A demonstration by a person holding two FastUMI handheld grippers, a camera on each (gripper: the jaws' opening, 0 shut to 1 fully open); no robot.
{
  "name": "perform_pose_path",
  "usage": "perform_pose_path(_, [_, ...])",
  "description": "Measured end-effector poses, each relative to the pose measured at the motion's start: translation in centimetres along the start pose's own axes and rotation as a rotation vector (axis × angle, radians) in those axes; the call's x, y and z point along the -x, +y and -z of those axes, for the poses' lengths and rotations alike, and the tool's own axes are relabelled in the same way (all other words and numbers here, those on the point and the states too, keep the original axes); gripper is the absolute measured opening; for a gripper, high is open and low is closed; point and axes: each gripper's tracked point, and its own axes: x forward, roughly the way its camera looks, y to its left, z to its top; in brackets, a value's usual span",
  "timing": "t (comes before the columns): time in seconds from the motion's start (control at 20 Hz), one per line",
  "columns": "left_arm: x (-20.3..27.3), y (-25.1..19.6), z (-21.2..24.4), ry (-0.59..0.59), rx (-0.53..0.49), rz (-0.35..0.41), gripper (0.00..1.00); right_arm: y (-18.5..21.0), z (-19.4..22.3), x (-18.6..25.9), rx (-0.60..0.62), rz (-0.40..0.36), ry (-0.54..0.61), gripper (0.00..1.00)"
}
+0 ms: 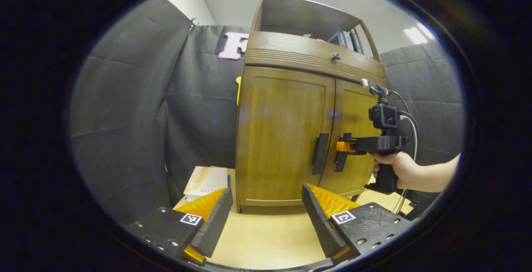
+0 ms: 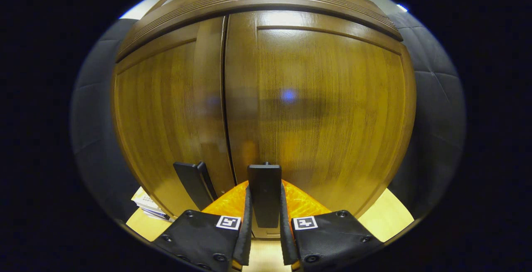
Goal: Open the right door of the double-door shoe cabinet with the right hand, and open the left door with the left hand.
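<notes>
My right tool (image 2: pixel 264 238) pinches the dark vertical handle of the right door (image 2: pixel 264 197), a finger pressed on either side of the bar, directly ahead of its camera. In the left gripper view, the same tool (image 1: pixel 341 147) reaches in level from the side, a bare hand (image 1: pixel 395 168) wrapped round its pistol grip, forearm extended horizontally, cable trailing below. The right door (image 2: pixel 324 105) sits flush and closed against the left door (image 1: pixel 282 134), whose own handle (image 1: pixel 320 153) stands just beside the pinched one across the centre seam. My left tool (image 1: pixel 266 218) hangs back from the shoe cabinet (image 1: pixel 307 55), its fingers spread wide and holding nothing, the left door straight ahead and well apart. A stack of books (image 1: pixel 205 180) lies on the floor (image 1: pixel 266 238) beside the cabinet; its printing is too small to read. Square coded markers sit on both tools.
</notes>
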Motion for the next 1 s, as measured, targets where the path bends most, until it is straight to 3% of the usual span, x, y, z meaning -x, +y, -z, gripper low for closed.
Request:
perform_pose_path(0.2, [0.5,0.0,0.9,0.017,0.005,-0.004,0.98,-0.1,0.1,0.3,0.009,-0.026,0.008,0.23])
perform_pose_path(1.0, [0.5,-2.4,0.7,0.025,-0.026,0.014,0.96,-0.7,0.3,4.7,0.033,-0.161,0.004,0.25])
